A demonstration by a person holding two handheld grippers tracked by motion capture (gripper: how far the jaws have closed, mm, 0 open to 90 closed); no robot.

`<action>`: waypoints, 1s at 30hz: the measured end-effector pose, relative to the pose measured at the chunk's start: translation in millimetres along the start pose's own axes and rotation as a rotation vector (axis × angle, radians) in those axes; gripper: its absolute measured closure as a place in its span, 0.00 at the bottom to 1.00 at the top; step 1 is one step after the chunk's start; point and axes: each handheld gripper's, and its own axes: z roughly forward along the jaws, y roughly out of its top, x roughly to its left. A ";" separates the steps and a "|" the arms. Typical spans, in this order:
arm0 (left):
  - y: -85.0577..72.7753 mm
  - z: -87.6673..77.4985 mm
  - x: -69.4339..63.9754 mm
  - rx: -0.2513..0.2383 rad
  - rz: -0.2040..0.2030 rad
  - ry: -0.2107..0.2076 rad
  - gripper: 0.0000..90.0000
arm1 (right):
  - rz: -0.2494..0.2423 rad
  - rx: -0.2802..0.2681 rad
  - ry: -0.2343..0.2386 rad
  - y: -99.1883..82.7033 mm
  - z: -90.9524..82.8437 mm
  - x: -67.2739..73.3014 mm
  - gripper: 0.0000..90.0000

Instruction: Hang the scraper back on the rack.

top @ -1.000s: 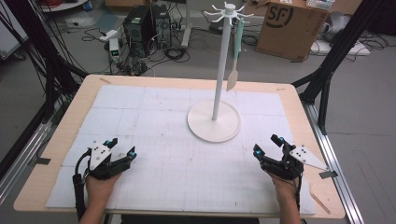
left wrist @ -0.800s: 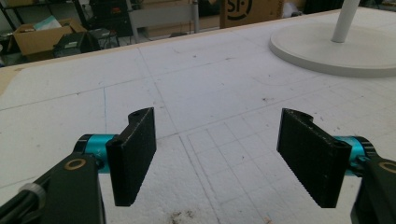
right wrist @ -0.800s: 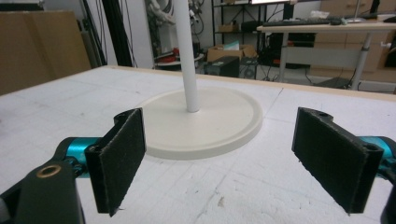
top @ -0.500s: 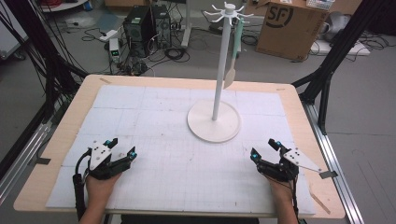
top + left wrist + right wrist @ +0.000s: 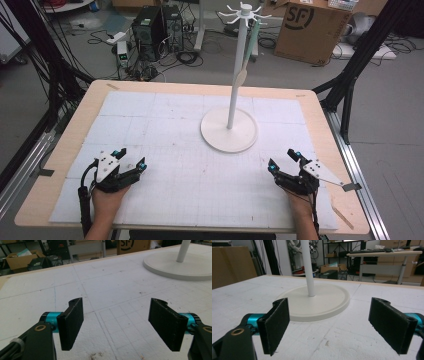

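Right claw (image 5: 283,160) shifted left toward stand (image 5: 229,129); both claws wide open, empty; left claw (image 5: 131,158) unmoved.

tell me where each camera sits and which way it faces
High view: above the person's side, looking forward and down on the table; both forearms show, with the left claw and right claw.
Left gripper view: rides the left claw, low over the foam, facing the stand; its jaws stand apart.
Right gripper view: rides the right claw, facing the stand; jaws apart.
All three share the stand.
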 end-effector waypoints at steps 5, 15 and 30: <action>-0.1 0.0 0.4 -0.002 -0.004 0.000 0.32 | -0.005 0.001 0.003 -0.2 0.7 0.5 0.18; 0.0 0.2 0.3 -0.007 -0.007 -0.005 0.32 | -0.007 0.007 0.010 -0.5 1.2 1.1 0.18; 0.1 0.0 0.4 -0.004 -0.004 -0.003 0.32 | -0.006 0.008 0.010 -0.8 1.5 1.0 0.18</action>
